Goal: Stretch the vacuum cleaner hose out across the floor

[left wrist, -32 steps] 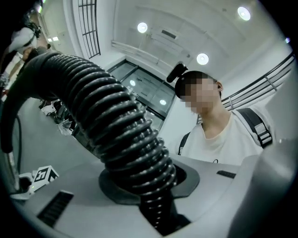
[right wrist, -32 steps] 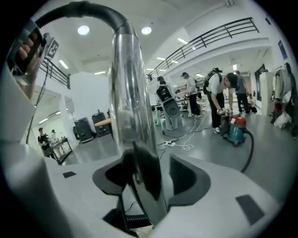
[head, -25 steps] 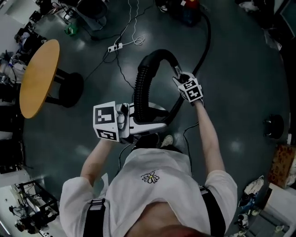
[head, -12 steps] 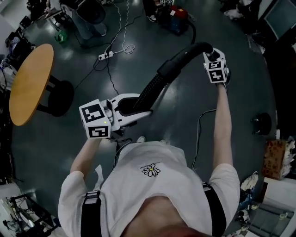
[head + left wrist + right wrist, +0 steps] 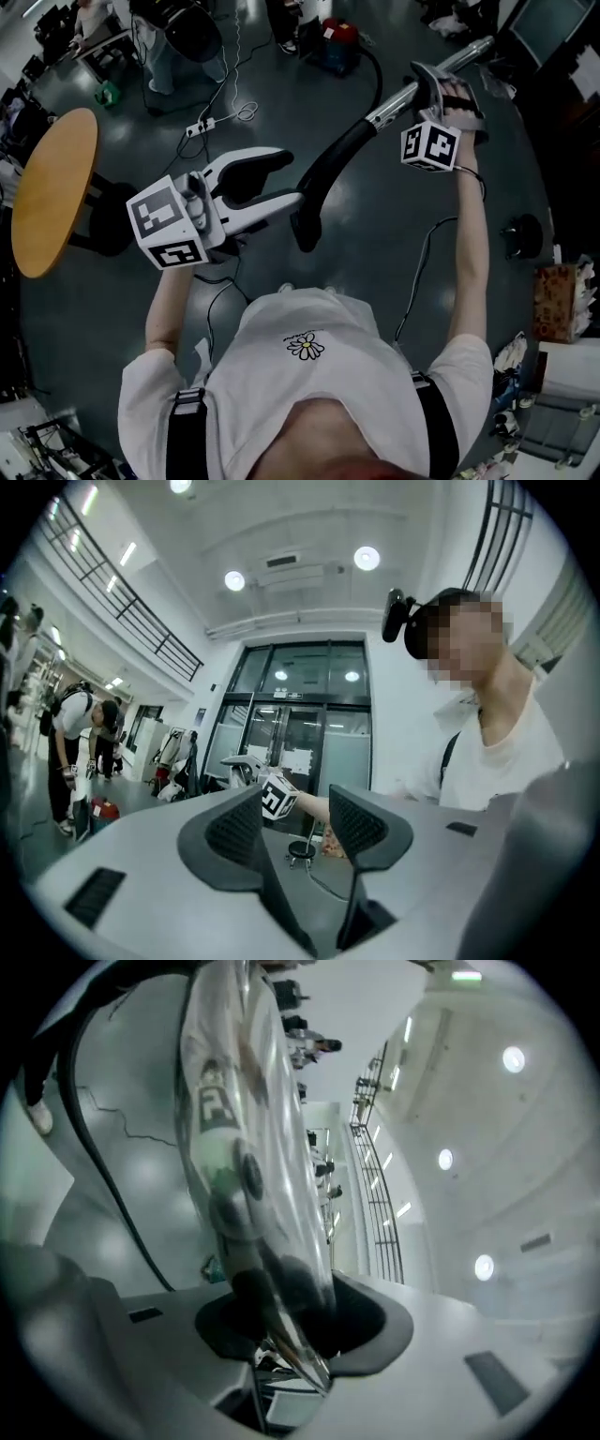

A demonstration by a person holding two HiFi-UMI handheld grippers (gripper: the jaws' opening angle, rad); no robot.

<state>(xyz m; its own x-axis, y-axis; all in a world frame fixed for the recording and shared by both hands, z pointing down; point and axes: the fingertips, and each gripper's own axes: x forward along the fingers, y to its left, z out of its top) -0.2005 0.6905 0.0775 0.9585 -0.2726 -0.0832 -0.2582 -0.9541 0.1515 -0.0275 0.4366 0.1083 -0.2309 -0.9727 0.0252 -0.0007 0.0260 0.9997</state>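
My right gripper (image 5: 433, 86) is raised at the upper right, shut on the silver wand tube (image 5: 461, 56) of the vacuum cleaner; the tube (image 5: 246, 1147) fills the right gripper view and is pinched between the pads of the gripper (image 5: 281, 1309). From the tube the black hose (image 5: 323, 173) curves down to a loose end near my left gripper. The hose runs back to the red and blue vacuum cleaner (image 5: 337, 42) on the floor. My left gripper (image 5: 286, 178) is level at the left, its jaws opening with nothing between them (image 5: 295, 822).
A round wooden table (image 5: 52, 187) stands at the left. A power strip with a white cable (image 5: 216, 122) lies on the dark floor beyond it. A thin black cable (image 5: 412, 281), a black round base (image 5: 520, 234) and a box (image 5: 553, 300) are at the right. People (image 5: 75, 733) stand near the far wall.
My right gripper rose up and to the right with the wand, pulling the looped hose straighter. My left gripper opened and let go of the hose, moving left.
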